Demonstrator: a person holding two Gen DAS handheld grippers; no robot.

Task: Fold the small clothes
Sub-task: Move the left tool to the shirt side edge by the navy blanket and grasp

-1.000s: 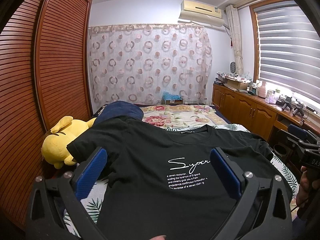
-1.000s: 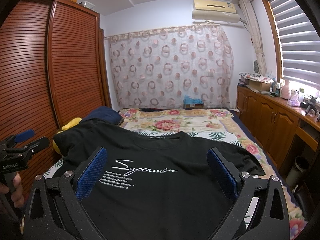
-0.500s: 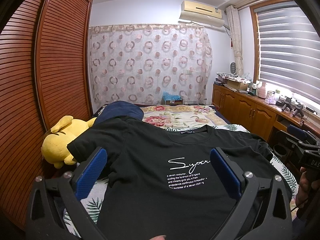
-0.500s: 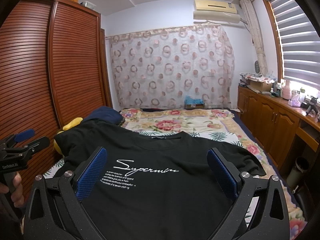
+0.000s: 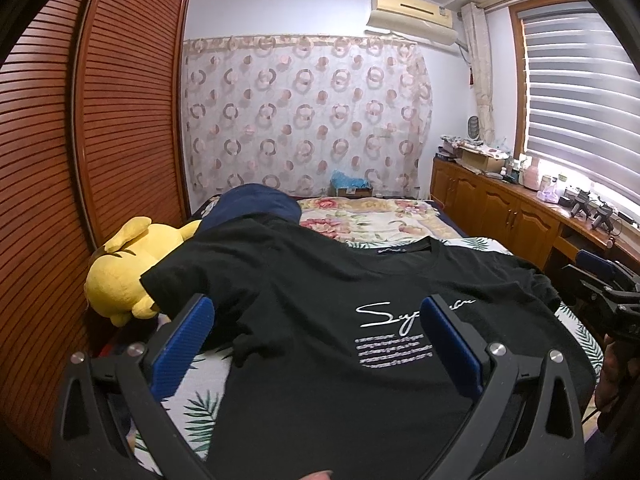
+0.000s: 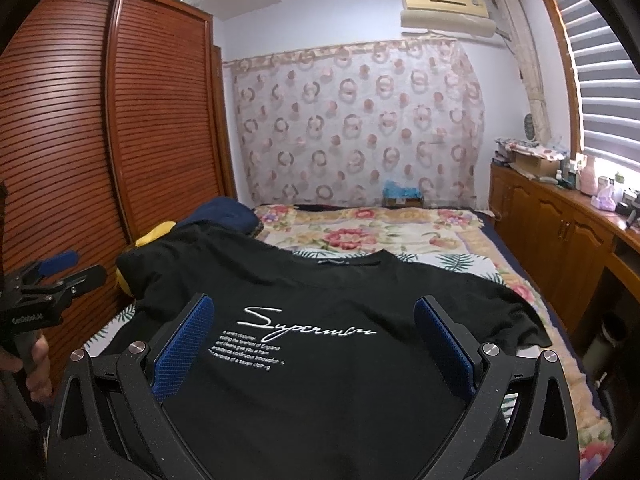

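Note:
A black T-shirt (image 5: 320,320) (image 6: 320,380) with white script lettering lies spread face up on the bed, collar away from me, sleeves out to both sides. My left gripper (image 5: 316,312) hovers open above its left half, blue pads wide apart and nothing between them. My right gripper (image 6: 314,312) hangs open over the printed chest, also holding nothing. The right gripper shows at the right edge of the left wrist view (image 5: 600,280), and the left gripper at the left edge of the right wrist view (image 6: 48,280), each held by a hand.
A yellow plush toy (image 5: 124,268) and a dark blue cushion (image 5: 256,208) lie at the bed's left side against the slatted wardrobe (image 5: 100,120). A floral quilt (image 6: 360,236) covers the far bed. Wooden cabinets (image 5: 500,216) with clutter line the right wall.

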